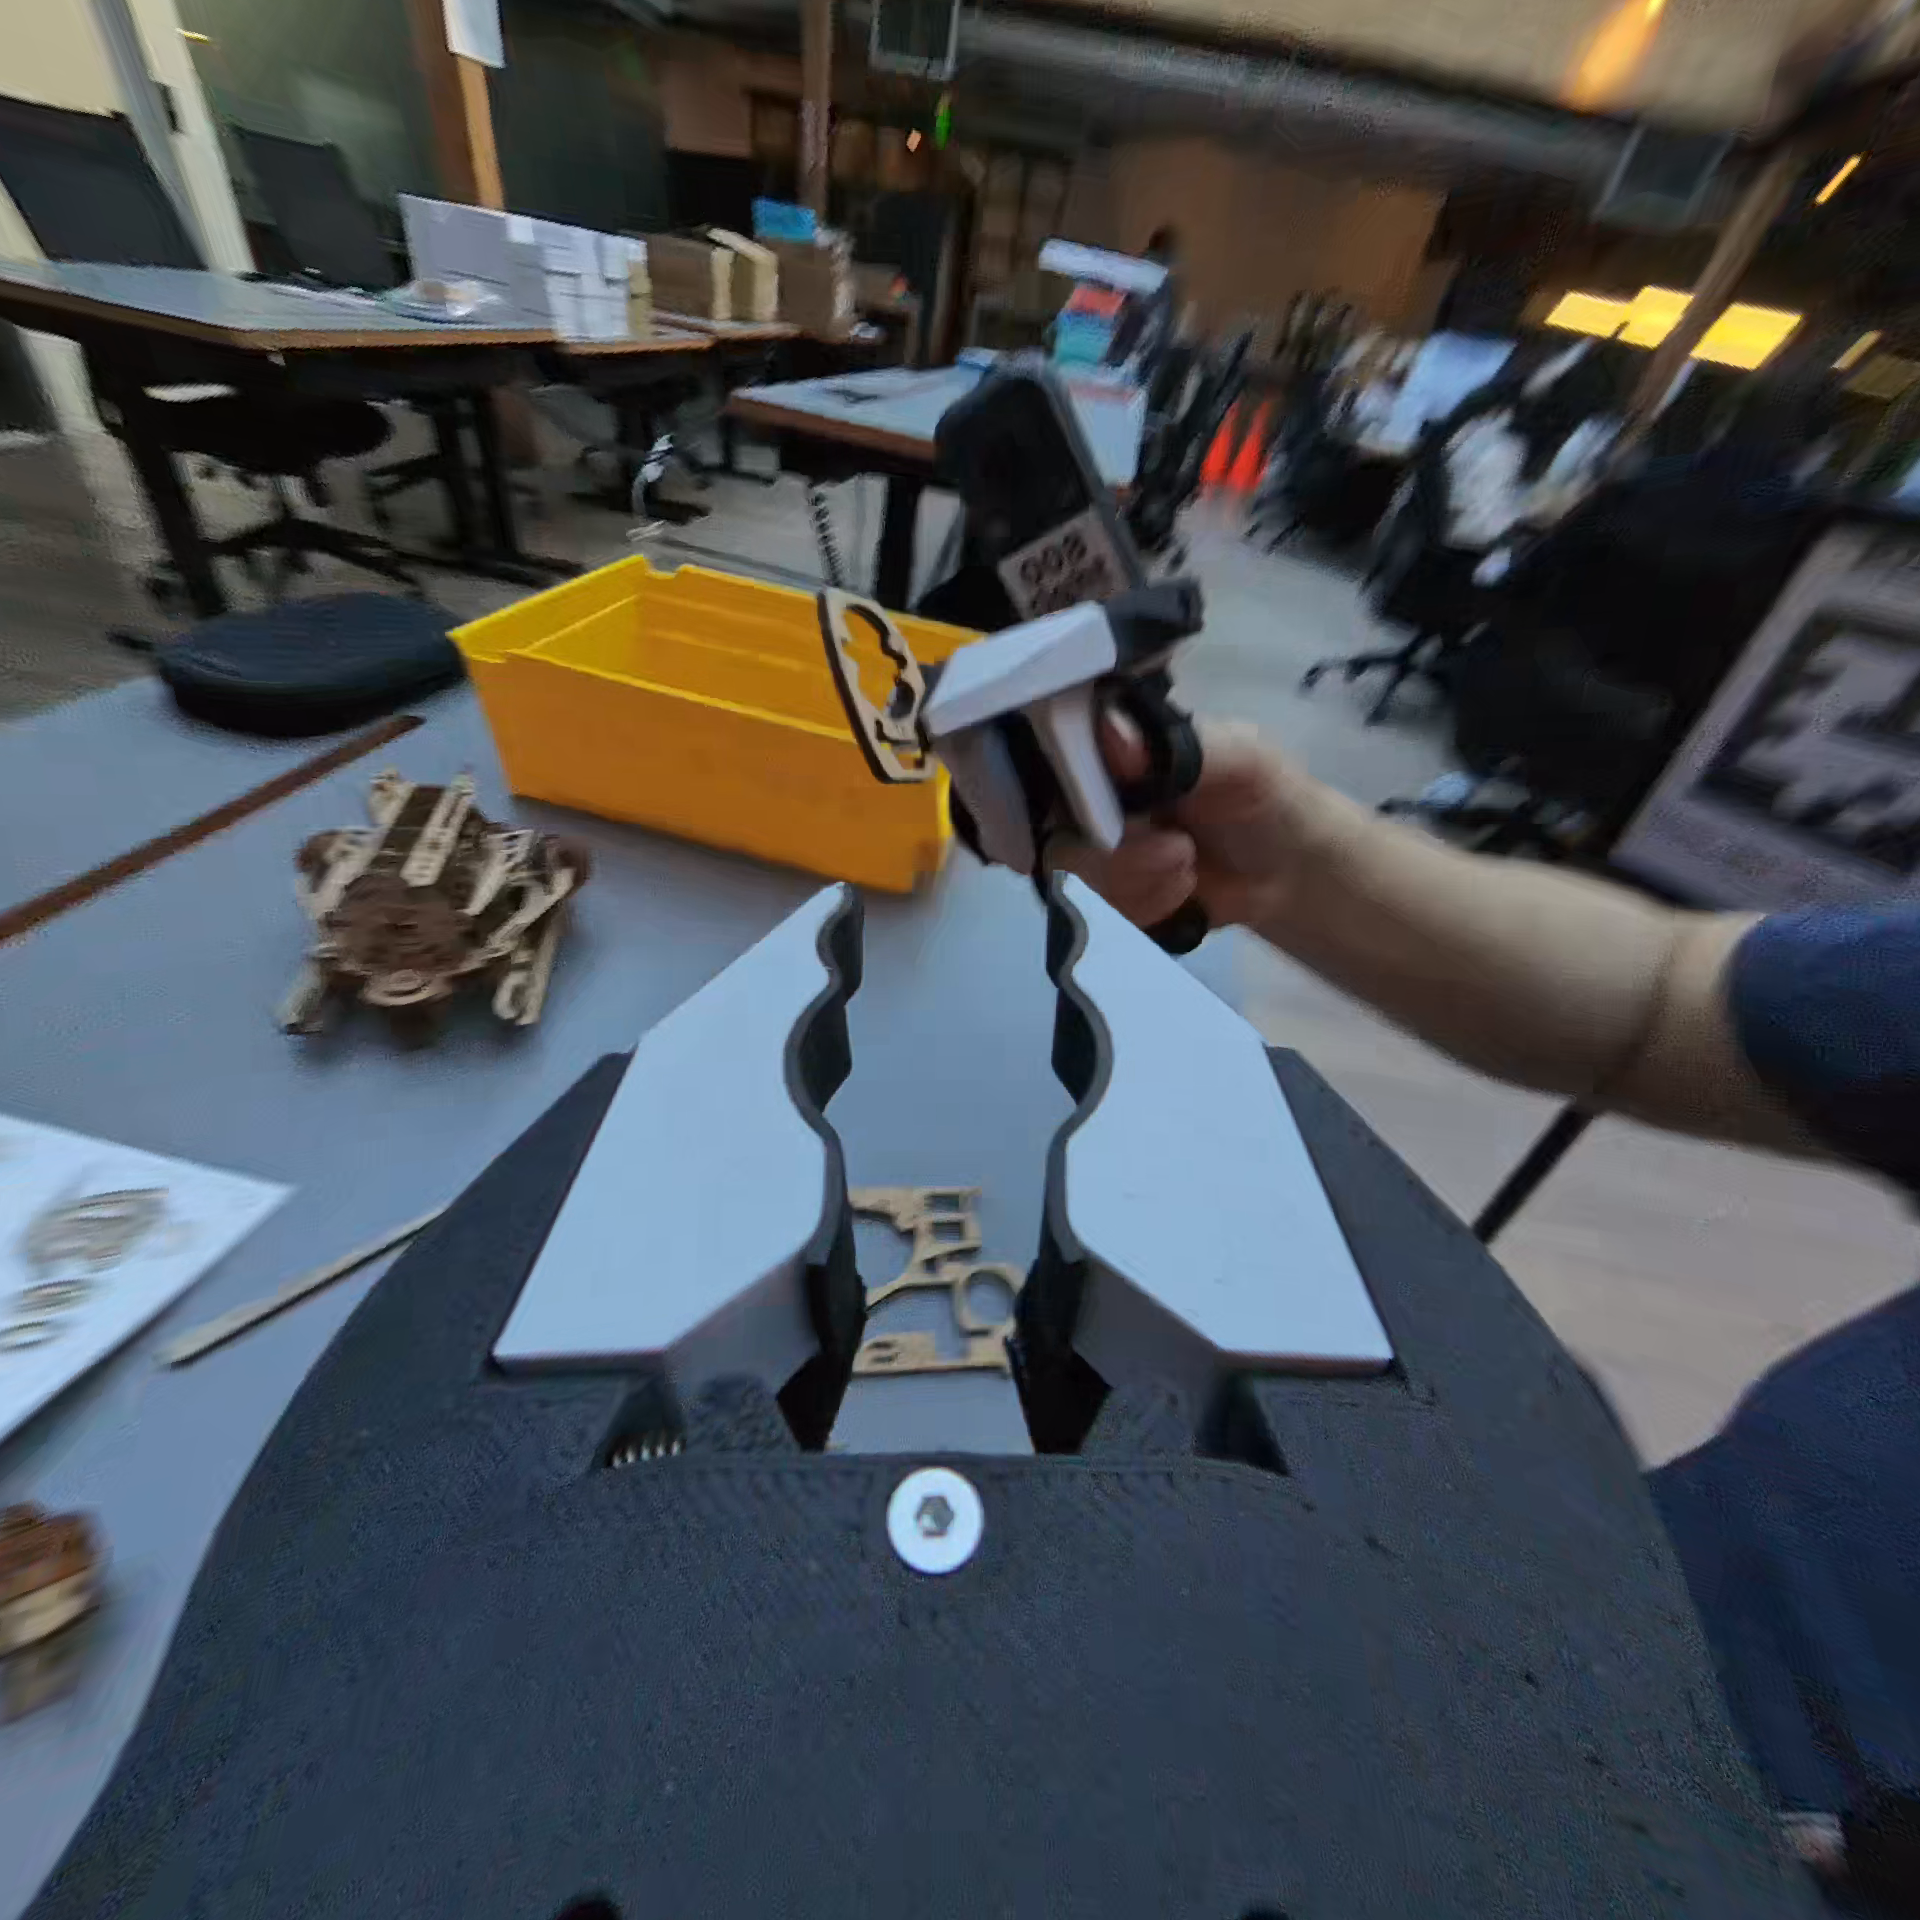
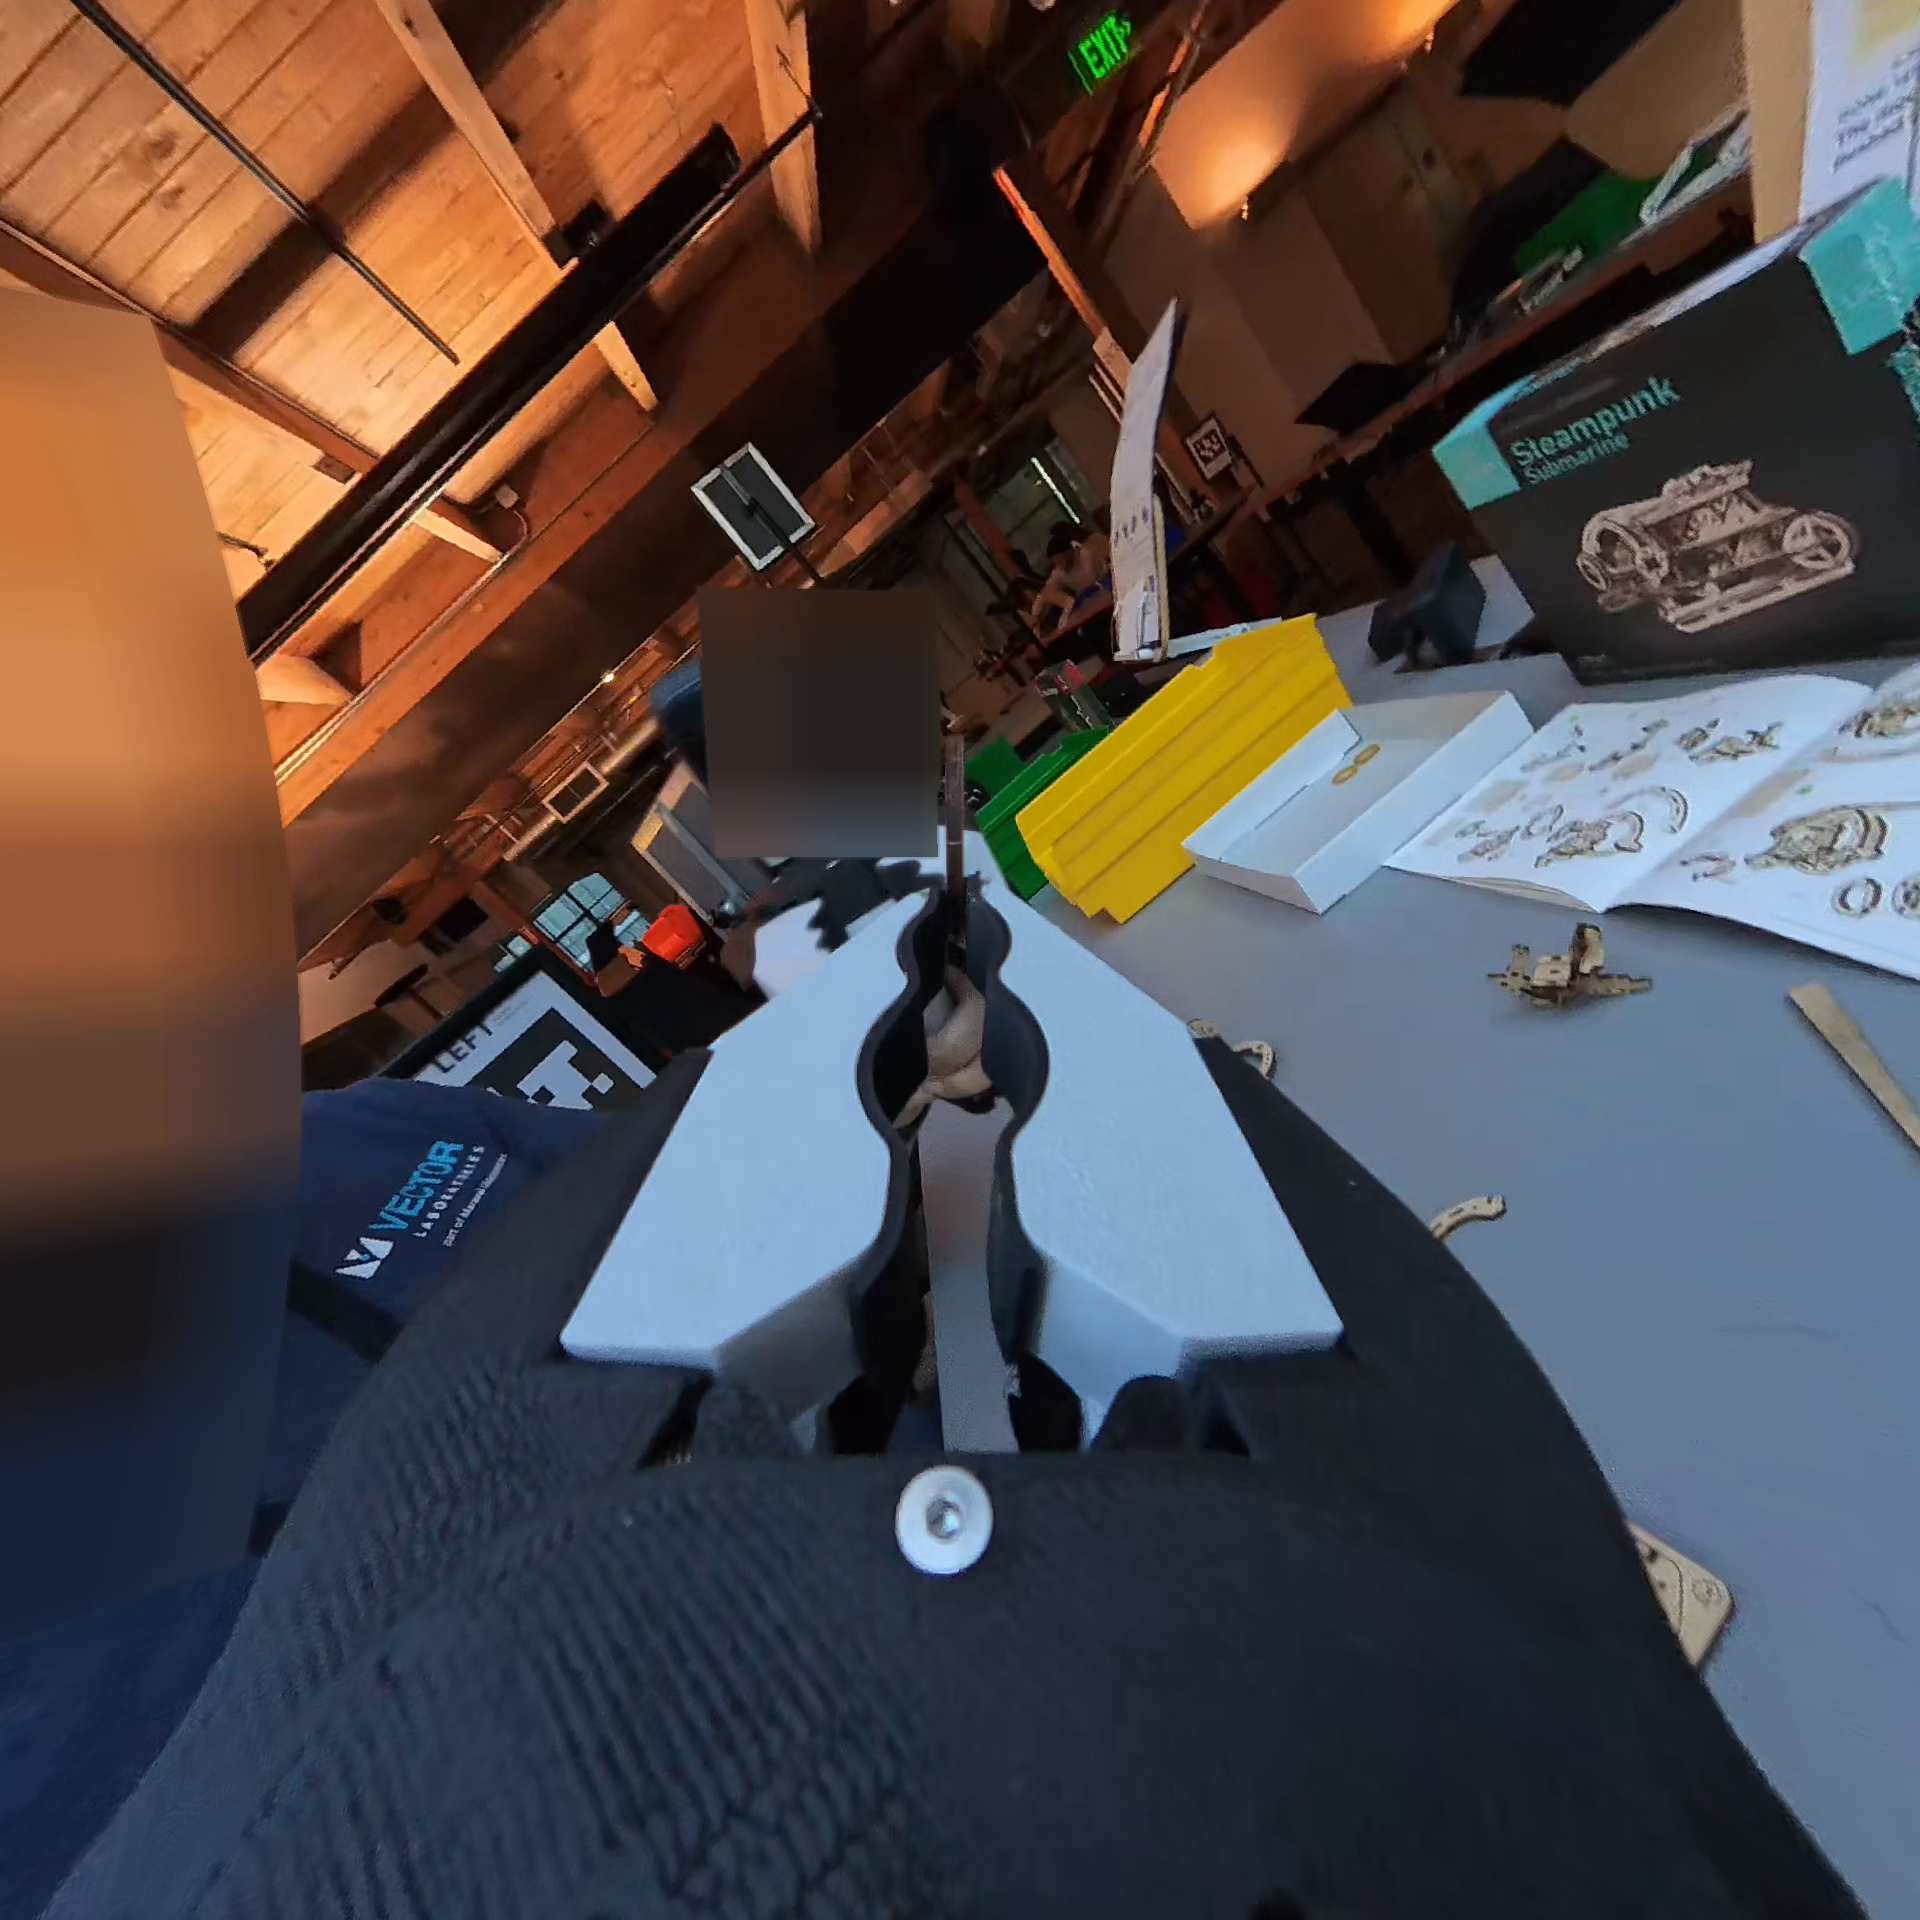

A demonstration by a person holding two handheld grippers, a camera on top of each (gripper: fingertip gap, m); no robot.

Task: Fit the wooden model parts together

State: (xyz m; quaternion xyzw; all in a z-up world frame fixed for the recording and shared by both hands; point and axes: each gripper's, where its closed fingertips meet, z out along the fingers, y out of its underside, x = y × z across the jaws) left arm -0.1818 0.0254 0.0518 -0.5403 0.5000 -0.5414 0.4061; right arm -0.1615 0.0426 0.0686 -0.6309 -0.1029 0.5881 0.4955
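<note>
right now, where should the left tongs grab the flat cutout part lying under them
Probably an outer edge of the flat cutout part, from straight above: it lies flat on the grey table, so the open left tongs must tip one edge up or pinch across its openings.

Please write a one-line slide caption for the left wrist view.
Open left gripper over the grey table; right gripper lifts a flat wooden part by the yellow bin.

Flat cutout wooden part upright, airborne; half-built model on table
</note>
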